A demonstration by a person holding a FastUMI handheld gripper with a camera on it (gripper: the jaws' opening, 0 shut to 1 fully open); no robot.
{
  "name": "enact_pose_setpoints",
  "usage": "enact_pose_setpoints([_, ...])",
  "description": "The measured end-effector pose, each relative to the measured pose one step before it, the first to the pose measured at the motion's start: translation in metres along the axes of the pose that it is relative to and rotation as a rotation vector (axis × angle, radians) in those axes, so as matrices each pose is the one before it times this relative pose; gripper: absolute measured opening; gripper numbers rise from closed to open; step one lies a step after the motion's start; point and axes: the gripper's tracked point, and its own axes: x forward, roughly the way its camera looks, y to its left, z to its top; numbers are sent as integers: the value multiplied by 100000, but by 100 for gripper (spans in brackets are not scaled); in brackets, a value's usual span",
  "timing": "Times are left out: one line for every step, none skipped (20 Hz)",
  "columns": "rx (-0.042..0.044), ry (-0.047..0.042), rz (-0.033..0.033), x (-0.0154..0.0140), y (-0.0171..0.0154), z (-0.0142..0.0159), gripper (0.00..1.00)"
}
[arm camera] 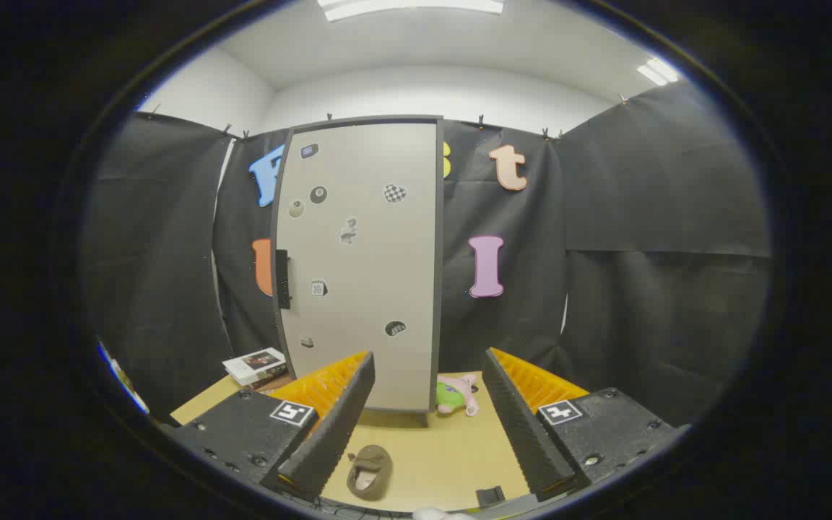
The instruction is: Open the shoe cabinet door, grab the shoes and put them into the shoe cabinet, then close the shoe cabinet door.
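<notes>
We see the shoe (pixel 369 471), a small brownish slipper-like thing with a soft rounded shape and an open top, lying flat on the table (pixel 430 455) between the fingers of the gripper (pixel 430 466), nearer the left one and not touching either. Table surface is smooth, tan, wood-look.

Beyond the shoe stands the shoe cabinet (pixel 358 267), tall and upright at the back of the table. Its door (pixel 376 289) is a flat pale-grey matte panel with a darker grey edge frame, and it sits shut. A dark rectangular handle (pixel 282 279) is on the door's left edge. Small stickers (pixel 395 193) are scattered over the panel, round, checkered and irregular shapes; we can't make out details.

The gripper's fingers are spread wide apart, holding nothing; inner faces look ribbed, bodies blocky, each with a square marker on top.

Just right of the cabinet base we note a plush toy (pixel 456 395), green and pink, soft. Left of the cabinet a stack of flat books (pixel 257 366) rests on the table. A small dark blocky object (pixel 490 495) sits on the table by the right finger; can't tell what it is.
</notes>
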Motion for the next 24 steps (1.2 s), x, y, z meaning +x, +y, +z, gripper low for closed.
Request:
enact_pose_setpoints([-114, 342, -32, 40, 24, -58, 98])
enact_pose_setpoints([-135, 140, 150, 23, 71, -82, 98])
enact_pose_setpoints([-10, 115, -283, 42, 1, 31, 98])
enact_pose_setpoints([108, -200, -108, -3, 0, -79, 98])
enact_pose_setpoints([227, -275, -399, -46, -34, 79, 98])
enact_pose_setpoints([-49, -228, -100, 82, 77, -19, 98])
enact_pose_setpoints([-338, 179, -249, 23, -2, -12, 98])
enact_pose_setpoints([-313, 401, -31, 25, 2, -137, 98])
enact_pose_setpoints([-75, -191, -336, -27, 29, 135, 98])
enact_pose_setpoints([-258, -753, -888, -58, -192, 180, 98])
enact_pose_setpoints([-431, -917, -1519, -104, -260, 235, 98])
enact_pose_setpoints([-113, -668, -655, -34, 12, 29, 98])
enact_pose_setpoints([108, -376, -146, -66, 103, 153, 98])
enact_pose_setpoints([111, -490, -105, 41, 113, 204, 98])
enact_pose_setpoints([138, -370, -34, 48, 160, 193, 98])
enact_pose_setpoints([-59, -688, 70, 53, 197, 268, 98])
enact_pose_setpoints([-169, -311, -95, 165, 254, 252, 98])
enact_pose_setpoints([157, 31, -170, 145, 281, -61, 98])
enact_pose_setpoints([334, -233, 528, 196, 454, 178, 98])
enact_pose_setpoints([116, -342, 239, 101, 444, 76, 98])
enact_pose_setpoints([-251, -117, -402, 206, 279, 201, 98])
enact_pose_setpoints([-248, -83, 88, 278, 348, 45, 98])
enact_pose_setpoints([409, -124, 333, 360, 589, 81, 98])
enact_pose_setpoints([495, 0, 974, 333, 695, 64, 98])
